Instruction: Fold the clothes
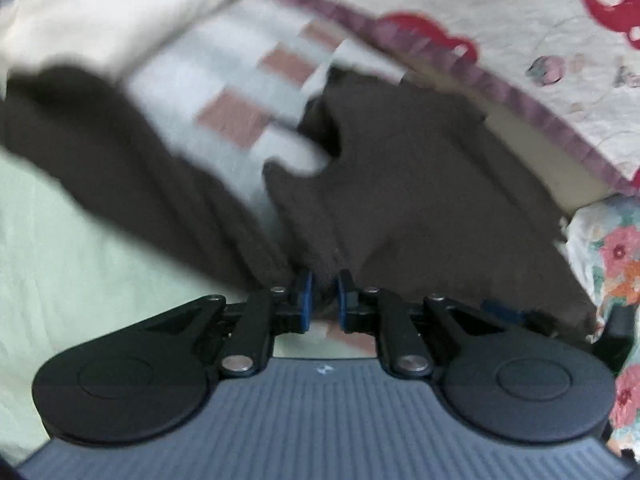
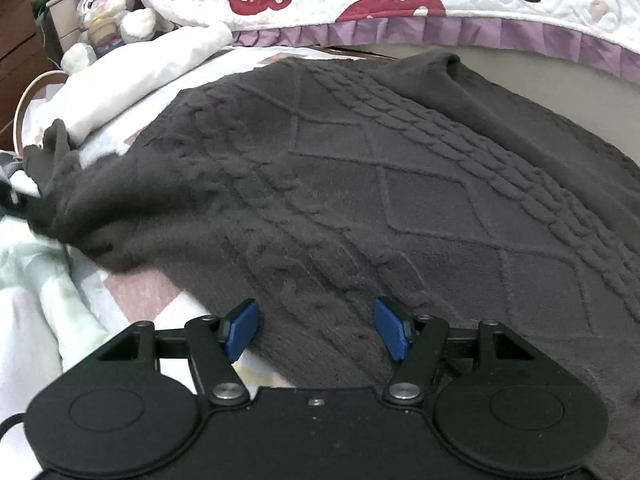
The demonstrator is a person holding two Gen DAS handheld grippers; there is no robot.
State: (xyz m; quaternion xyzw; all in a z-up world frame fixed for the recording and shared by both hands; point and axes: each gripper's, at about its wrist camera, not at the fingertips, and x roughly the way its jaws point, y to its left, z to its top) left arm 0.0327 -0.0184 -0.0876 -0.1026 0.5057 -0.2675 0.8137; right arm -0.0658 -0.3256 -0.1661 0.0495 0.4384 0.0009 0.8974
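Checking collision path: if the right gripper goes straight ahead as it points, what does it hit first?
The sweater. The right gripper is open with the knit right between and ahead of its fingers; it likely meets it almost at once, though depth is unclear.

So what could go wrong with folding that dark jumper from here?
The left claw pinches only a small bunch of the dark brown cable-knit sweater, so the heavy knit could slip out. The right claw sits open over the fabric, holding nothing, so one side may sag and fold crooked. The left view is blurred, hinting at fast motion, and a sleeve might drag onto the white quilt with the purple frill.
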